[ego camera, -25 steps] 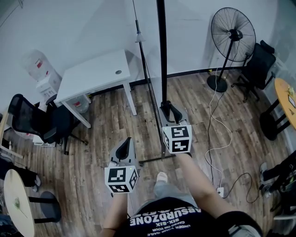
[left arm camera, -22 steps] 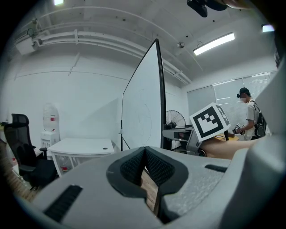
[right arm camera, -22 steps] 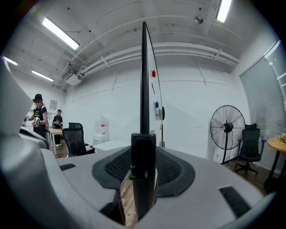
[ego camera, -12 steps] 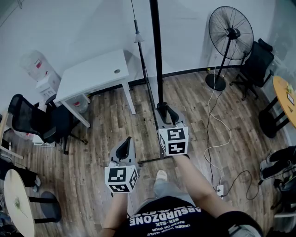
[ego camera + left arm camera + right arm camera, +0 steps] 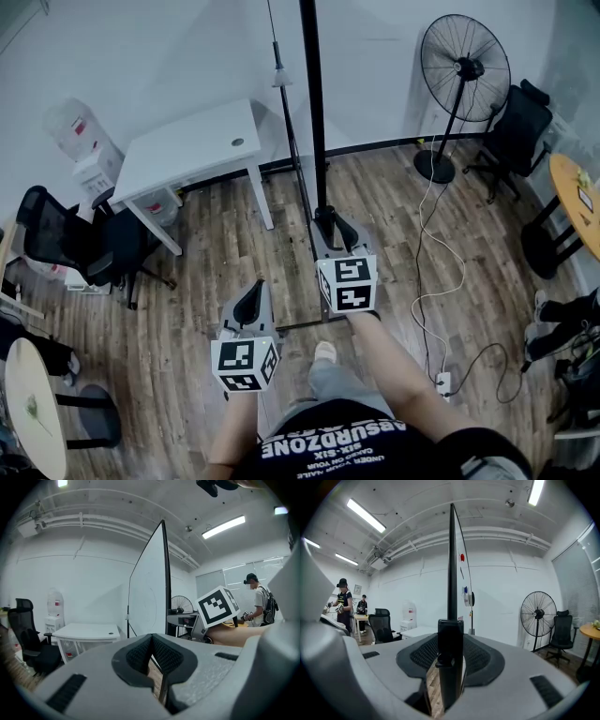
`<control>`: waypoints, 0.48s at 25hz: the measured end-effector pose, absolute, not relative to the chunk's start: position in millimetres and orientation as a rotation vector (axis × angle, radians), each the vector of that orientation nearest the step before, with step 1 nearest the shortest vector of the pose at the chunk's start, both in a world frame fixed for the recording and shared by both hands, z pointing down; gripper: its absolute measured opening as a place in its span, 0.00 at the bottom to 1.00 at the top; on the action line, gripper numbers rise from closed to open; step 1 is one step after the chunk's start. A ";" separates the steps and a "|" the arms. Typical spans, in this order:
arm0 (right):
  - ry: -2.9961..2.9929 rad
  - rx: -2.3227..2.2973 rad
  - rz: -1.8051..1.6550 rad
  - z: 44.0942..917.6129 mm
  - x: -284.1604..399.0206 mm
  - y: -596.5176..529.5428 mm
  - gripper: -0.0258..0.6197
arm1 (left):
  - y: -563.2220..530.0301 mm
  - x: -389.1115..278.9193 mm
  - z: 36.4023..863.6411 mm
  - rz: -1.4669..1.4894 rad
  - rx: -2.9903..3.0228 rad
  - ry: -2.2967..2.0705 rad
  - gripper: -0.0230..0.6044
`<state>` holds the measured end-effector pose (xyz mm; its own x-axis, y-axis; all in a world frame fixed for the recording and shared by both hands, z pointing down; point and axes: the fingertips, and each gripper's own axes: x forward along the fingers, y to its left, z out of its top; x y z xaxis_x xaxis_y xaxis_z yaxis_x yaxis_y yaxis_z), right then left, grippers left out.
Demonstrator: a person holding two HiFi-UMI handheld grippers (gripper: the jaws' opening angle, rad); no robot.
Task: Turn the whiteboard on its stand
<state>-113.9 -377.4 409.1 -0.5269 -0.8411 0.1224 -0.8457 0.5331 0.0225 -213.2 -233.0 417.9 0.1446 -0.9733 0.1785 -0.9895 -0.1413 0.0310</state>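
Note:
The whiteboard (image 5: 309,103) stands nearly edge-on in the head view, its black frame running up from the floor stand. My right gripper (image 5: 331,220) is shut on that frame's lower edge. In the right gripper view the black frame (image 5: 450,663) fills the gap between the pads (image 5: 476,656), and the board rises straight above it. My left gripper (image 5: 251,292) hangs lower left of the board, apart from it, shut with nothing held. The left gripper view shows the white board face (image 5: 147,597) ahead beyond the closed left gripper (image 5: 152,644).
A white table (image 5: 192,145) stands left of the board, with a water dispenser (image 5: 80,150) and a black office chair (image 5: 70,248) beyond. A floor fan (image 5: 464,70), another chair (image 5: 516,136), a round table (image 5: 581,202) and a floor cable (image 5: 441,272) are right. A person (image 5: 260,604) stands nearby.
The whiteboard's gripped edge and my right gripper have shifted slightly left and a little nearer. The left gripper has stayed where it was.

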 end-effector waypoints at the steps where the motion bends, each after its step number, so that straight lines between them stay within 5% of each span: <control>1: -2.646 1.462 0.060 409.0 -114.2 -375.1 0.29 | -230.5 -213.2 418.7 0.174 2.264 -1.959 0.04; 12: -2.645 1.459 0.065 409.3 -112.6 -352.7 0.29 | -203.4 -212.1 424.2 0.165 2.236 -1.966 0.04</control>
<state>-112.6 -352.7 409.3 -0.5282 -0.8397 0.1261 -0.8449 0.5345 0.0209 -212.1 -203.4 424.2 0.1300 -0.9737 0.1871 -0.9913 -0.1234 0.0462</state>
